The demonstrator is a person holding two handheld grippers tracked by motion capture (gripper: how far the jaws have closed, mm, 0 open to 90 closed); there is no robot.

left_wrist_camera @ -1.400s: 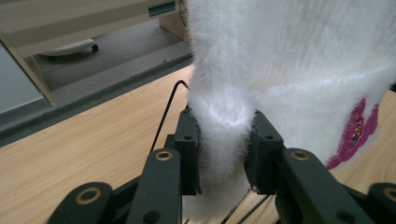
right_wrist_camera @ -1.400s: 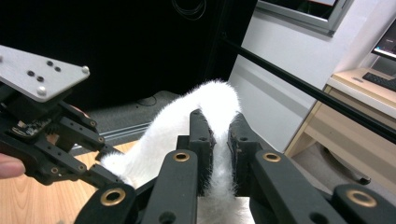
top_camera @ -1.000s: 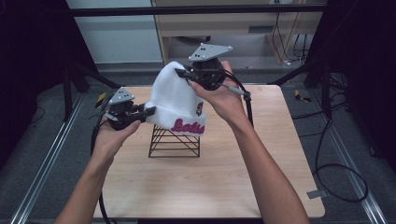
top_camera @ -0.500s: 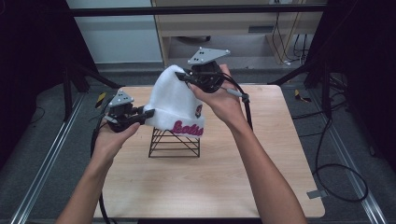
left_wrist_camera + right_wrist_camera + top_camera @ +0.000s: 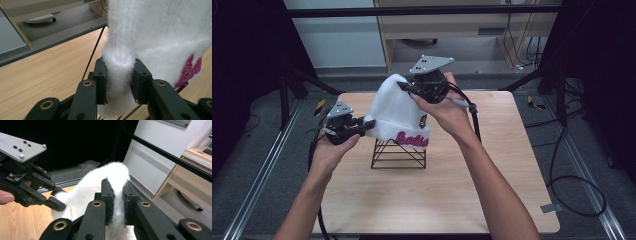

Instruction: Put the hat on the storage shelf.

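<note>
1. Beanie (image 5: 396, 115), white and fuzzy with pink lettering on its cuff, sat draped over a black wire stand (image 5: 398, 153) near the middle of the wooden counter (image 5: 437, 195).
2. At the hat's lower left edge, the left claw (image 5: 366, 125) was pinching a fold of the cuff; in the left gripper view its jaws were pressed onto a bunched ridge of the knit (image 5: 119, 72), which bulged between them.
3. Up at the crown, the right claw (image 5: 404, 86) was pinching a raised fold of fabric, and the right gripper view showed that fold (image 5: 117, 192) arching over and squeezed between the two jaws.
4. Judging by how it bunched and sagged, the hat looked light, soft and stretchy, with no stiffness of its own, so it would likely droop wherever it went unsupported.
5. Its fluffy pile appeared compressible, which suggested a shallow pinch could slip; a deeper bite on the doubled cuff seemed the firmer place to hold.
6. Crown fabric was single-layered and looser, so a hold there would probably stretch before the hat lifted.
7. Catching the knit on the stand's wires seemed the main risk.
</note>
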